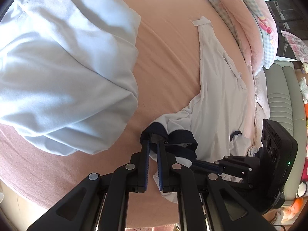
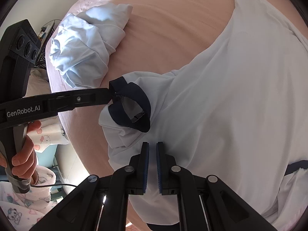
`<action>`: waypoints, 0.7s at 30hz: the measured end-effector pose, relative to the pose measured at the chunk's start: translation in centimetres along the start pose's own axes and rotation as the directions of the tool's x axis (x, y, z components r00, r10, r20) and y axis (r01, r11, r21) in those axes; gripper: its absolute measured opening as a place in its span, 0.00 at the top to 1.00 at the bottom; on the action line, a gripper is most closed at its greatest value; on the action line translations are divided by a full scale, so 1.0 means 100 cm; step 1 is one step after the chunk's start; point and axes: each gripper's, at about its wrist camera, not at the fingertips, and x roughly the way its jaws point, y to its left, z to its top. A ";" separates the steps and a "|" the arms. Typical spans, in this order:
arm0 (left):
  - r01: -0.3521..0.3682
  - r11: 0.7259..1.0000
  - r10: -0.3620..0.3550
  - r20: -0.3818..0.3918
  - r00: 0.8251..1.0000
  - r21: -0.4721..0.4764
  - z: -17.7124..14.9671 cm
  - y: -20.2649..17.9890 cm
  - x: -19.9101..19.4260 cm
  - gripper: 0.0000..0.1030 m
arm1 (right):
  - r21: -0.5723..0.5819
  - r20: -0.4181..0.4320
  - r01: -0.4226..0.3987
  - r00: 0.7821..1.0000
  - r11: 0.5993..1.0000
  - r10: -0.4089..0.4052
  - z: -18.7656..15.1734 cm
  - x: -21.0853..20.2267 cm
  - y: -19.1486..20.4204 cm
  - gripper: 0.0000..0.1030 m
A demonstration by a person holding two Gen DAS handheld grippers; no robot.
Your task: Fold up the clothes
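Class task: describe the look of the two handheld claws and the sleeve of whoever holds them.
Both claws, left claw and right claw, are black with ribbed blue pads and silver pivot pins. The left one reads GenRobot.AI, with a thin black cable below. The sleeve is pink with cartoon prints.

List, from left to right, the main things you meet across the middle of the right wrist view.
Person's hand on the other gripper's handle → left gripper, pinching the dark collar → white shirt spread on the pink bed sheet.
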 end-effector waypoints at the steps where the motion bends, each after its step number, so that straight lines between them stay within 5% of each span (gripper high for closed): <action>1: -0.004 1.000 0.004 -0.002 1.000 0.005 0.001 0.000 0.001 0.94 | -0.002 0.000 0.001 1.000 1.000 -0.001 0.000 0.001 0.001 0.95; 7: -0.020 1.000 0.021 -0.036 0.999 0.006 0.009 0.002 0.019 0.94 | 0.008 0.002 -0.004 1.000 1.000 0.004 0.002 0.008 0.007 0.95; 16: 0.158 0.986 -0.163 -0.101 0.981 -0.055 0.014 0.009 0.026 0.85 | 0.059 0.040 -0.032 0.999 0.998 0.030 0.011 0.001 0.017 0.93; 21: 0.187 0.980 -0.193 -0.098 0.976 -0.072 0.012 0.014 0.026 0.85 | 0.121 0.107 -0.078 0.992 0.990 0.065 0.023 -0.006 0.018 0.55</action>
